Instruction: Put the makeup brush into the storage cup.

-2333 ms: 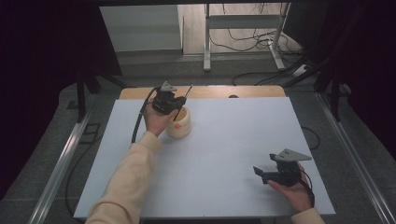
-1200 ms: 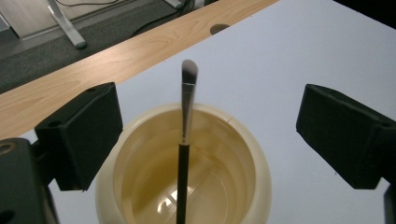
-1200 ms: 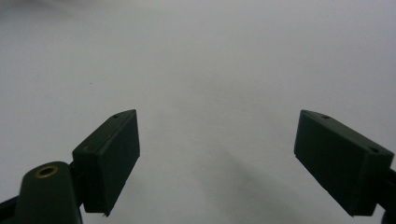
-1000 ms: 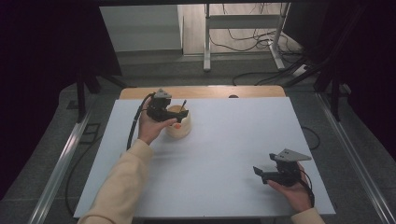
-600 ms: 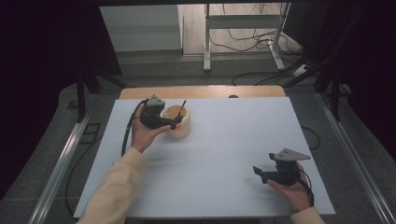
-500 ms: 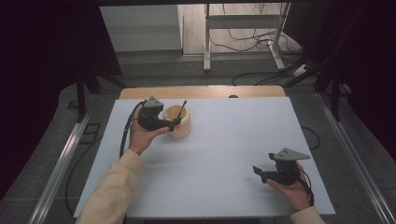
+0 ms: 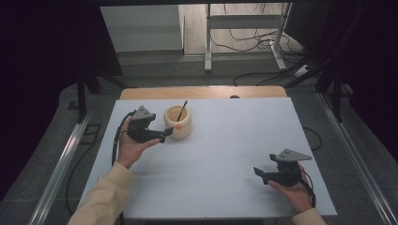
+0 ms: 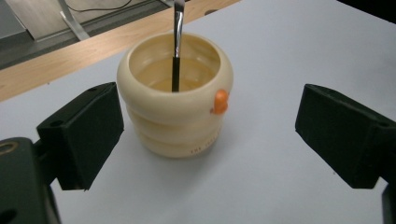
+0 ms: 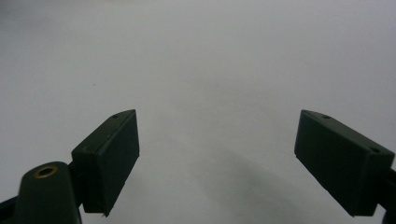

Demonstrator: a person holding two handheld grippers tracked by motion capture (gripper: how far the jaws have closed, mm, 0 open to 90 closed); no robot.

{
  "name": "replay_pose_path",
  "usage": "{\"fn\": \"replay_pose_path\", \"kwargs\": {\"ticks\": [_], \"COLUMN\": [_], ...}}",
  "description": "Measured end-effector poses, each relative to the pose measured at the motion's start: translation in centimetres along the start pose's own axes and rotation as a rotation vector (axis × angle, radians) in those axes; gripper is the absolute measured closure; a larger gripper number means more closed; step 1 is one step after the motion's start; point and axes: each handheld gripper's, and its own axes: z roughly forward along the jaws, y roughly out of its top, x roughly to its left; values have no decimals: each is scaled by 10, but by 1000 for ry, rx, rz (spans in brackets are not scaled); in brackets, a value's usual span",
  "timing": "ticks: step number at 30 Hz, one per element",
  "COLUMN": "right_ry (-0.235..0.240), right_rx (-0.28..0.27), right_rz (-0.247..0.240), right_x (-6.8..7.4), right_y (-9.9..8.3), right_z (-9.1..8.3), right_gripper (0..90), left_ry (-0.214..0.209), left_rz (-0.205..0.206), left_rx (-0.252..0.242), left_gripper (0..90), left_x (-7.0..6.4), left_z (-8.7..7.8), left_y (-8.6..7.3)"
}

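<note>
A cream ribbed cup (image 7: 178,124) with a small orange knob (image 7: 179,126) stands on the white table (image 7: 225,154), far left of centre. A dark thin brush (image 7: 182,110) leans inside it. My left gripper (image 7: 163,135) is just left of the cup, pointing at it, open and holding nothing. In the left gripper view the cup (image 8: 175,116) sits a little beyond the wide-apart jaws, with the brush (image 8: 176,51) upright in it and the knob (image 8: 220,101) on its right side. My right gripper (image 7: 262,174) rests open near the front right; in its own view the gripper (image 9: 215,158) faces bare table.
A wooden strip (image 7: 202,92) runs along the table's far edge. Metal rails (image 7: 61,164) flank the table on both sides. Cables (image 7: 263,44) and a stand's legs lie on the floor beyond. The left gripper's black cable (image 7: 115,140) hangs by the wrist.
My left gripper has drawn back from over the cup to its left side, lower and nearer the table. The brush stays in the cup. The right gripper has not moved.
</note>
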Motion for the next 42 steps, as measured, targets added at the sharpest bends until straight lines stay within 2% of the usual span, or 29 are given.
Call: {"fn": "replay_pose_path", "kwargs": {"ticks": [7, 12, 18, 26, 32, 42], "right_ry": [-18, -17, -22, -21, -11, -8], "right_rx": [-9, -14, -16, -14, -15, -1], "right_rz": [2, 25, 20, 11, -1, -12], "right_x": [1, 0, 1, 2, 3, 4], "right_y": [-3, -6, -6, -5, -4, -4], "right_z": [-7, -11, -11, -8, -6, -4], "right_gripper": [138, 138, 138, 137, 136, 136], "left_ry": [-7, -21, 5, 11, 8, 5], "left_rz": [3, 1, 8, -31, -43, -48], "left_rx": [18, 37, 52, 58, 107, 117], "left_gripper": [88, 88, 89, 92, 89, 90], "left_x": [-3, -8, -12, -14, -20, -26], "left_z": [-15, -21, -29, -42, -47, -47], "left_y": [-15, -30, -51, -77, -102, -108]}}
